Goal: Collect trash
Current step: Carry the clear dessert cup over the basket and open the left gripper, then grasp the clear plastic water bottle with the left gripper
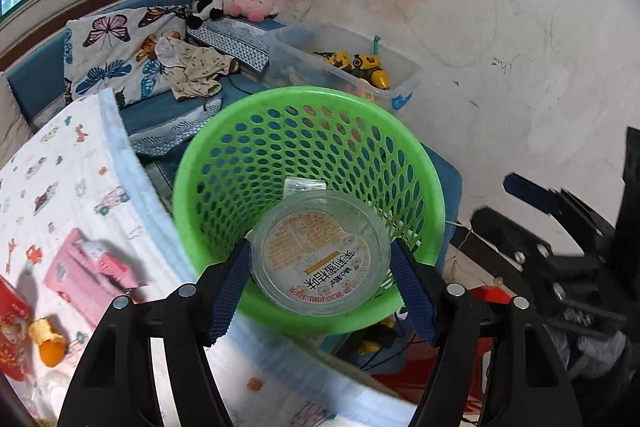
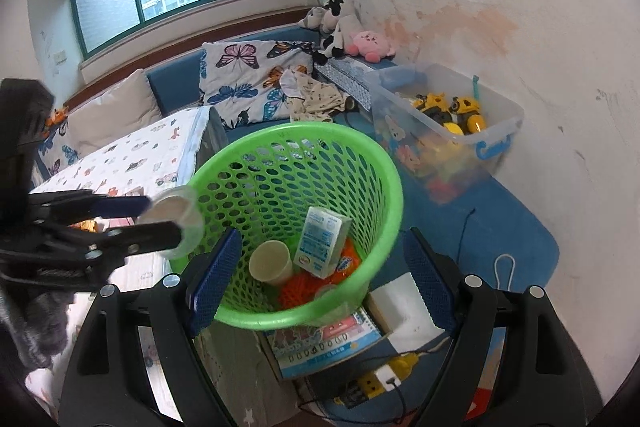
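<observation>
Left tongs were clamped on a clear plastic cup, blue pads pressing both sides, printed lid facing the cam. Cup hung over the near rim of the green basket, w/ the basket's perforated wall behind it. Right tongs stood wide apart, gripping nothing, pads either side of the basket's near rim. From the right wrist cam, the left tongs w/ cup sat at the basket's left edge. Inside the basket lay a paper cup, a small white-blue carton leaning upright, and orange wrapper at the bottom. Basket stood just beside the tabletop, covered w/ a printed cloth. On that cloth: a pink box, a red packet and orange peel, well apart from the basket. Behind the basket sat a clear toy bin holding yellow toy trucks, near the stained wall.
</observation>
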The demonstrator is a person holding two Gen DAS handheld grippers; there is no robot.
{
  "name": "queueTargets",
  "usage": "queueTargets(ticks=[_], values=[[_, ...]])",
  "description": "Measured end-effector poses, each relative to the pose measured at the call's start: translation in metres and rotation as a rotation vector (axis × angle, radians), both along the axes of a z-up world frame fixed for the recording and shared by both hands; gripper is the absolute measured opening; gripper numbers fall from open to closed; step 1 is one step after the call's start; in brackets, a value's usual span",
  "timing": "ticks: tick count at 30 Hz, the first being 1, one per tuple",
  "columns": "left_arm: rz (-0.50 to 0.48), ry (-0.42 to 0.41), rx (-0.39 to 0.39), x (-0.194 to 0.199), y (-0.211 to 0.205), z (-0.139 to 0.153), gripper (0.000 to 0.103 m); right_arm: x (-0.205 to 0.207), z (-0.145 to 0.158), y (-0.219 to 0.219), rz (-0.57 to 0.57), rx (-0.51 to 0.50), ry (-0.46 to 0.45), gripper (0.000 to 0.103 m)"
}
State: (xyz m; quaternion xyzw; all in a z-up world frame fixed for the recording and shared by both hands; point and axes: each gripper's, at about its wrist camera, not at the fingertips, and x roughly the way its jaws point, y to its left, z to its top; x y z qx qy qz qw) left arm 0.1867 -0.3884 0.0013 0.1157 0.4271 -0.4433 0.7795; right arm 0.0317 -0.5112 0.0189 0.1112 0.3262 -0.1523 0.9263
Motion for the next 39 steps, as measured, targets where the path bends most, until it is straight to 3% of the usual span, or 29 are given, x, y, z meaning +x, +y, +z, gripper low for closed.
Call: queueTargets(ticks=[5, 17, 27, 36, 39], values=[[-0.002, 0.026, -0.020, -0.002, -0.004, -0.005, 0.080, -0.006, -0.004, 0.000, 0.001, 0.018, 0.002, 0.082], [0.092, -0.055, -0.056, -0.023, 0.065, 0.017, 0.080, -0.012, -0.001, 0.025, 0.061, 0.063, -0.038, 0.083], [0.296, -0.086, -0.042, -0.030, 0.171, 0.012, 0.080, 0.000, 0.000, 0.067, 0.152, 0.070, -0.036, 0.083], [0.582, -0.127, 0.030, -0.015, 0.278, 0.001, 0.080, 0.020, 0.001, 0.107, 0.244, 0.056, -0.020, 0.084], [0.677, -0.101, 0.062, 0.004, 0.310, -0.003, 0.080, 0.027, 0.001, 0.119, 0.273, 0.054, -0.012, 0.084]])
